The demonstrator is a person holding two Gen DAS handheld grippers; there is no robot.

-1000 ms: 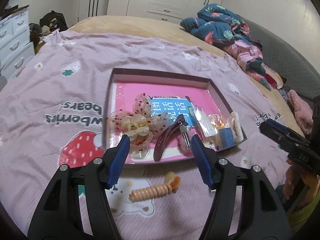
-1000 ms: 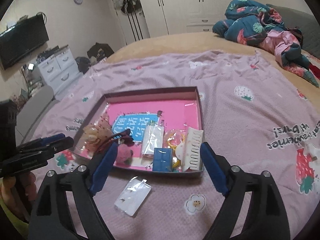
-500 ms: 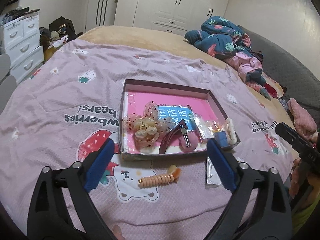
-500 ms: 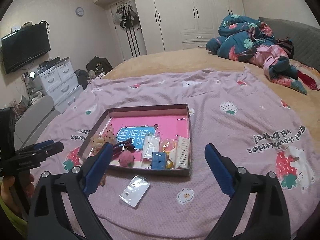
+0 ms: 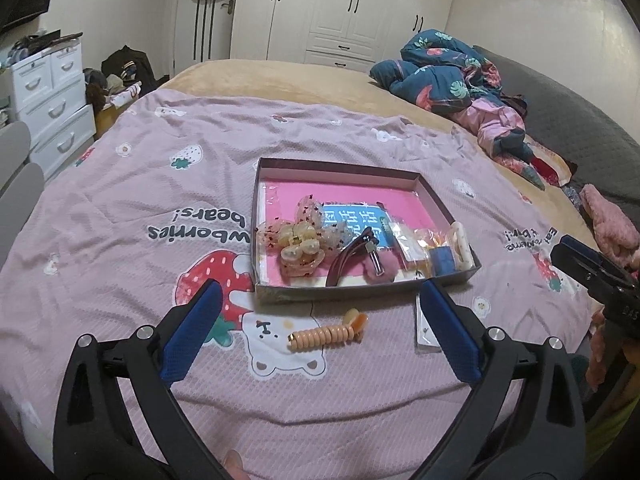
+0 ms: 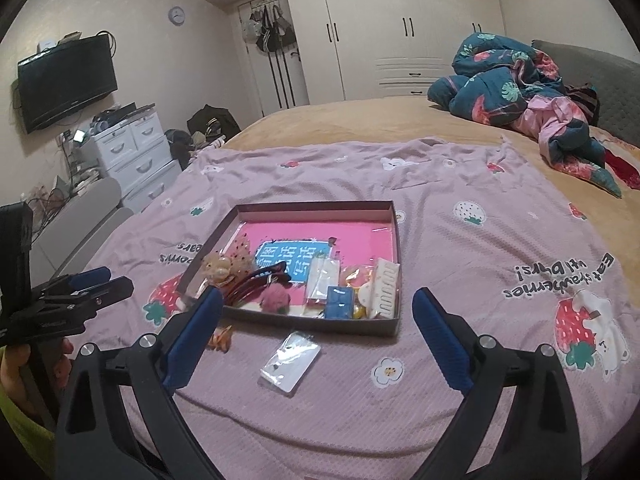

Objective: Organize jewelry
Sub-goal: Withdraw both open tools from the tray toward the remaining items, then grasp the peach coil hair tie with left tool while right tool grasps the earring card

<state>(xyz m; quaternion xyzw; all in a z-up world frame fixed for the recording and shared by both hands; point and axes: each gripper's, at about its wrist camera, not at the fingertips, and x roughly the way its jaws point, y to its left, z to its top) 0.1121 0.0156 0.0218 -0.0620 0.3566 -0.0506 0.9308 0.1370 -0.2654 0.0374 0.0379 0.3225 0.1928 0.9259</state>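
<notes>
A shallow pink-lined box lies on the bed. It holds a glittery flower hair claw, a dark maroon clip, a pink pompom, a small blue box and a cream comb clip. In front of the box, a peach spiral hair tie and a clear packet lie on the blanket. My left gripper hovers above the hair tie, its jaws still opening with nothing between them. Wide open and holding nothing, my right gripper hangs over the packet.
The pink strawberry-print blanket covers the near half of the bed. A heap of blue and pink bedding lies at the far right. White drawers, a wall TV and wardrobes stand around the bed.
Both grippers have drawn back and up from the box, which now looks smaller. The left jaws have spread much wider, the right a little. Hair tie and packet now show fully.
</notes>
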